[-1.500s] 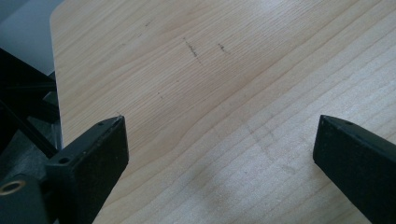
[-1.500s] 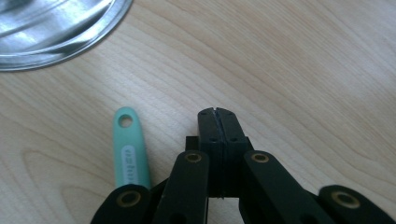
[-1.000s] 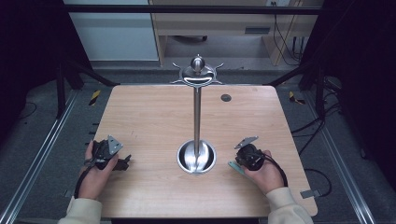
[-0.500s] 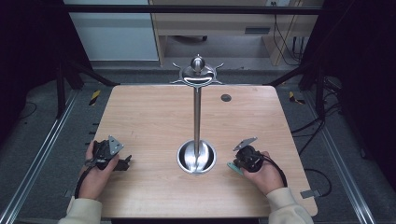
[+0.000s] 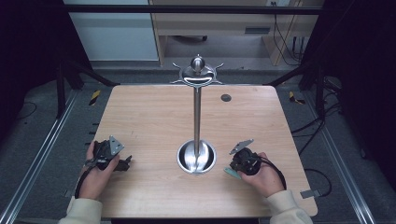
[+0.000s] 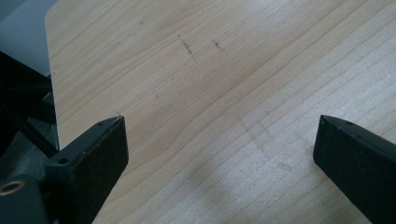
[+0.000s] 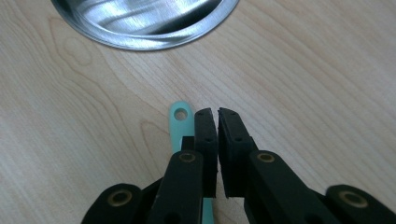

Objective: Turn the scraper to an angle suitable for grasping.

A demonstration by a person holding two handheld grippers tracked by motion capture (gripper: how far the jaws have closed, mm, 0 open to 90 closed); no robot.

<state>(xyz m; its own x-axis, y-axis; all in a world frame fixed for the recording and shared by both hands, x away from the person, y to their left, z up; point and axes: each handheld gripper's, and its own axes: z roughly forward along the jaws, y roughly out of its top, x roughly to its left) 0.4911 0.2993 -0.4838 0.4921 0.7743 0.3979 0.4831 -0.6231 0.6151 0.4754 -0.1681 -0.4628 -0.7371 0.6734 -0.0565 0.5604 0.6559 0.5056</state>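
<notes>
A shiny metal stand rises from a round base [image 5: 196, 158] at the table's middle, its pole ending in a hooked top [image 5: 197, 74]. The base's rim [image 7: 140, 28] shows in the right gripper view. My right gripper [image 7: 214, 112] is shut with only a thin slit between its pads and rests on the table just right of the base [image 5: 236, 163]. A flat teal strip with a hole at its end [image 7: 180, 122] lies on the wood beside and under the left jaw, not between the jaws. My left gripper [image 6: 219, 135] stands wide open over bare wood near the table's left edge [image 5: 125, 163].
A small dark round spot [image 5: 226, 98] sits in the tabletop at the back right. The wooden table [image 5: 149, 121] has rounded corners, and its left edge [image 6: 49, 70] runs close to my left gripper. Black frame posts and cables surround the table.
</notes>
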